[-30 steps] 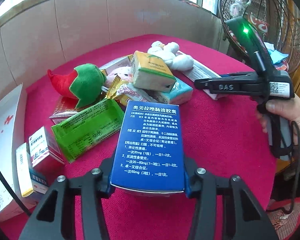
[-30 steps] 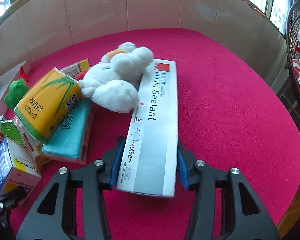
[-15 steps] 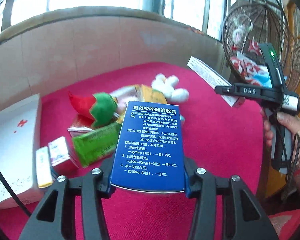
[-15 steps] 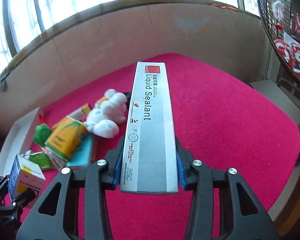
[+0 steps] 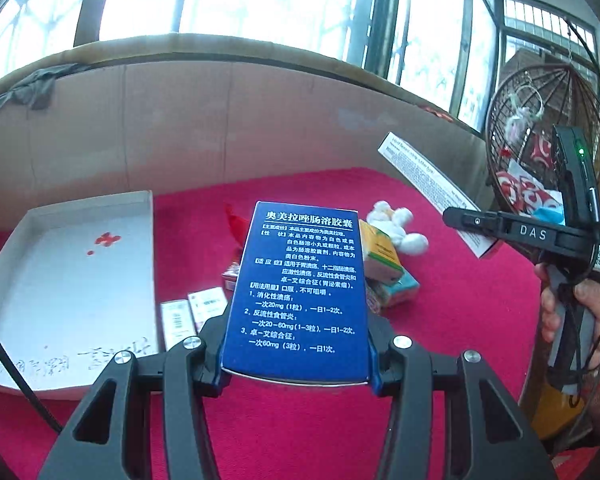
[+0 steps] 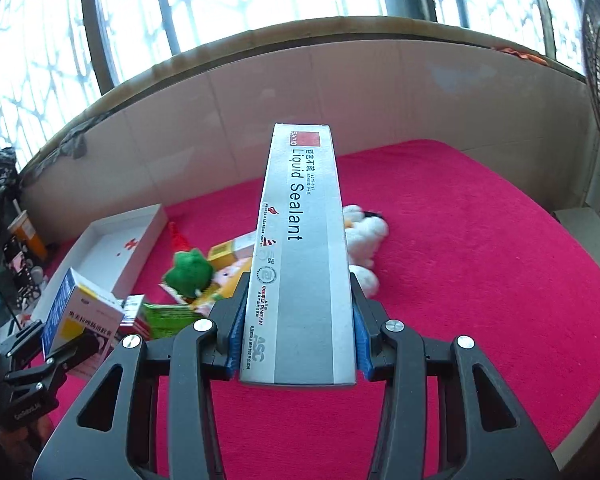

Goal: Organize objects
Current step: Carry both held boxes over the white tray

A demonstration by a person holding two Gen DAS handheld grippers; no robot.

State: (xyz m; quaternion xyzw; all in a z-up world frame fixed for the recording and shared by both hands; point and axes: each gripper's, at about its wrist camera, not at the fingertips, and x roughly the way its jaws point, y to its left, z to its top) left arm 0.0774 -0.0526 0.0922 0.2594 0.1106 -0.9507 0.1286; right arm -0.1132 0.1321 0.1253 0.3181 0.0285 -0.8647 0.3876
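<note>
While both boxes now hang well clear of the red cloth worktop (image 6: pixel 480 280), a second ago they sat low against the clutter, so we have lifted them together. Our left gripper (image 5: pixel 296 364) has its jaws clamped on the sides of a dark blue cardboard medicine box printed with white Chinese text (image 5: pixel 300 292), held upright at the centre of the left view. Our right gripper (image 6: pixel 296 356) has its jaws clamped on a long silver-grey carton labelled Liquid Sealant (image 6: pixel 304 256), which points away toward twelve o'clock.

Below, at about nine o'clock in the left view, an open shallow white cardboard tray with a small red mark inside (image 5: pixel 76 280) lies on the worktop; we judge it the likely place for the boxes. Just beside its right wall sit two small white-and-pink boxes (image 5: pixel 192 312). At about two o'clock lies a white plush toy (image 5: pixel 396 226), near a yellow tissue pack (image 5: pixel 380 252). From the right view, a green and red plush toy (image 6: pixel 188 268) rests among the remaining packets.

With both items raised, we judge the carry toward the tray as next.
</note>
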